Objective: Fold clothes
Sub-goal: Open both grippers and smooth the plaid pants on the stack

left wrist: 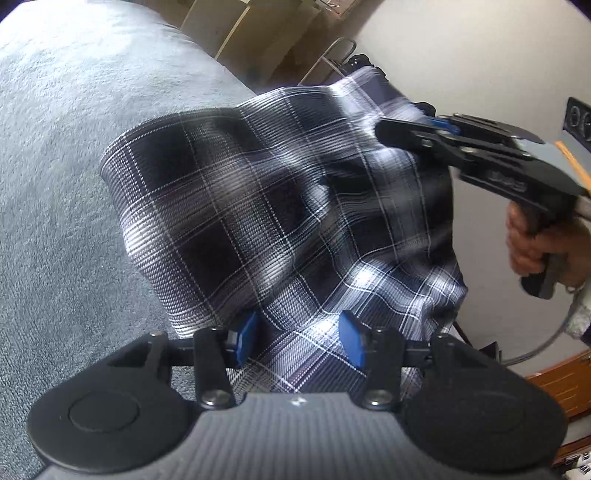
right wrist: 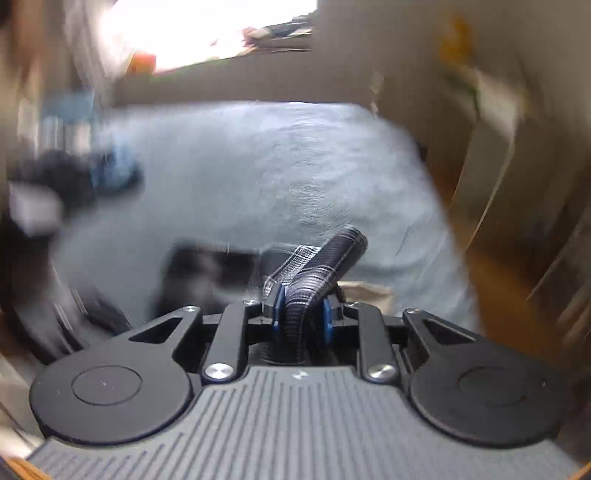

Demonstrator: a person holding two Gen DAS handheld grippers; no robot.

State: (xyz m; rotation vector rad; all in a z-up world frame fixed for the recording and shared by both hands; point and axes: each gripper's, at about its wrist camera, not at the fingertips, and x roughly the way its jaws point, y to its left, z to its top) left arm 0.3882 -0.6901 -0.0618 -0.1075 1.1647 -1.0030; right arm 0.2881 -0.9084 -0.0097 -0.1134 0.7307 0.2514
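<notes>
A navy and white plaid garment [left wrist: 266,206] hangs lifted above the grey-blue bed cover [left wrist: 66,192]. Its lower part runs down between the blue pads [left wrist: 245,338] of my left gripper [left wrist: 299,339], which stands open with a wide gap. At the upper right, a hand [left wrist: 535,240] holds my right gripper [left wrist: 391,133], which pinches the garment's top edge. The right wrist view is motion-blurred. There the right gripper [right wrist: 301,308] is shut on a bunched roll of plaid garment [right wrist: 332,254]. My left gripper [right wrist: 92,177] is a dark blur at the left.
The bed cover [right wrist: 277,166] fills most of both views. Pale boards and boxes [left wrist: 258,29] stand beyond the bed. A wall socket [left wrist: 578,118] sits on the white wall at right. Wooden floor [right wrist: 498,280] runs along the bed's right side.
</notes>
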